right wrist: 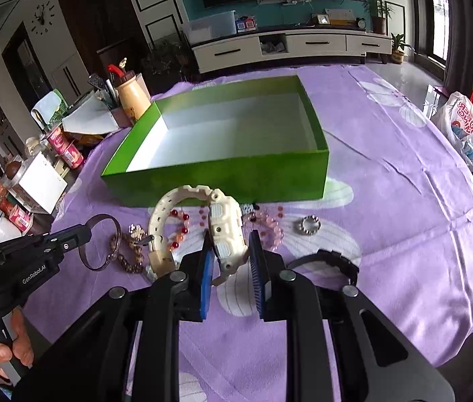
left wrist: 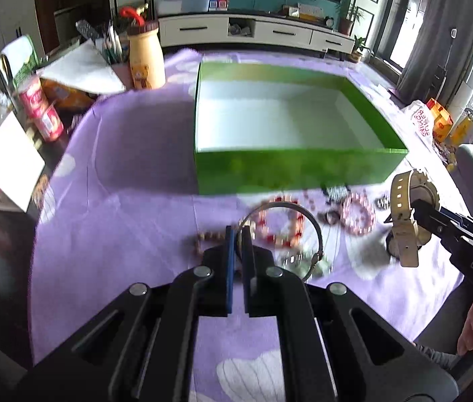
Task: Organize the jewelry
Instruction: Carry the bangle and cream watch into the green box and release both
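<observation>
Nearest the cameras: both grippers are working above the purple cloth (right wrist: 403, 201) covering the worktop.
Left gripper (left wrist: 238, 234): pads are pressing nearly together, pinching the thin silver bangle (left wrist: 303, 211) by its rim and holding it off the cloth.
Right gripper (right wrist: 229, 248): blue pads are clamping the case of the cream watch (right wrist: 226, 224); its strap (right wrist: 176, 201) is arching up and to the left.
Black watch (right wrist: 333, 258): lying on the cloth just right of the right gripper.
Jewelry row: red bead bracelet (left wrist: 280, 224), pink bead bracelet (left wrist: 358, 214), brown bead string (right wrist: 129, 251) and small silver ring (right wrist: 310, 225) are lying on the cloth between the grippers and the box.
Green box (right wrist: 223, 181): sitting open just beyond the jewelry, its white inside showing nothing in it.
Far left: a bear bottle (left wrist: 144, 57) and red cans (left wrist: 44, 110) are standing off the cloth's edge.
</observation>
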Demonstrator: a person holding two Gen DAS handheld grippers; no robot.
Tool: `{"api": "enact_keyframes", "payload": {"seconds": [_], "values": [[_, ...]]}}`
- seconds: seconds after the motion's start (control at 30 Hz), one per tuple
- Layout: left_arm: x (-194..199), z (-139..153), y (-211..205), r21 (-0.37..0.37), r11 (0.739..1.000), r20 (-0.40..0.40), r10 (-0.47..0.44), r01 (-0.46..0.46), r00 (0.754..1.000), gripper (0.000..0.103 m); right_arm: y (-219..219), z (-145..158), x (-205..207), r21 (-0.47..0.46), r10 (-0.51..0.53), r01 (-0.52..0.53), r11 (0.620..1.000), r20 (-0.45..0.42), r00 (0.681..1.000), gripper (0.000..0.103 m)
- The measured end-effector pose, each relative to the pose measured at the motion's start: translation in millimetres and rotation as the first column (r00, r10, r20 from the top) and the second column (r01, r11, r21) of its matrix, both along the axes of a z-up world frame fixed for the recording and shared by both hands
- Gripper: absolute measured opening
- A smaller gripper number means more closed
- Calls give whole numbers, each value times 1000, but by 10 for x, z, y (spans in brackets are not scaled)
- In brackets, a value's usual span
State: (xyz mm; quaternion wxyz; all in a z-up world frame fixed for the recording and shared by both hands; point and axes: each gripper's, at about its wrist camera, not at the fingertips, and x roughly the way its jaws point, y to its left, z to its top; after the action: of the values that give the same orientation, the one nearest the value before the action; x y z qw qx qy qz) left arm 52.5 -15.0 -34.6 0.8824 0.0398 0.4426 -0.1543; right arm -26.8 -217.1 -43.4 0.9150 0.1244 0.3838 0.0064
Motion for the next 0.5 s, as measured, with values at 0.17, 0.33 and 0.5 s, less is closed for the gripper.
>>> {"api": "enact_keyframes", "payload": {"seconds": [0.17,0.33,0.5], "values": [[215,179,-125,6,1000,56,7,-7,998,4,-86,151,191,-7,-15,15,1000,42,999,20],[452,262,-246,16,1000,89,10,-12,996,4,-146,219,418,-9,-25,26,1000,61,998,20],[674,274,-353,31,999,108,11,-14,994,4,-202,187,662,5,-37,37,999,59,998,21]]}}
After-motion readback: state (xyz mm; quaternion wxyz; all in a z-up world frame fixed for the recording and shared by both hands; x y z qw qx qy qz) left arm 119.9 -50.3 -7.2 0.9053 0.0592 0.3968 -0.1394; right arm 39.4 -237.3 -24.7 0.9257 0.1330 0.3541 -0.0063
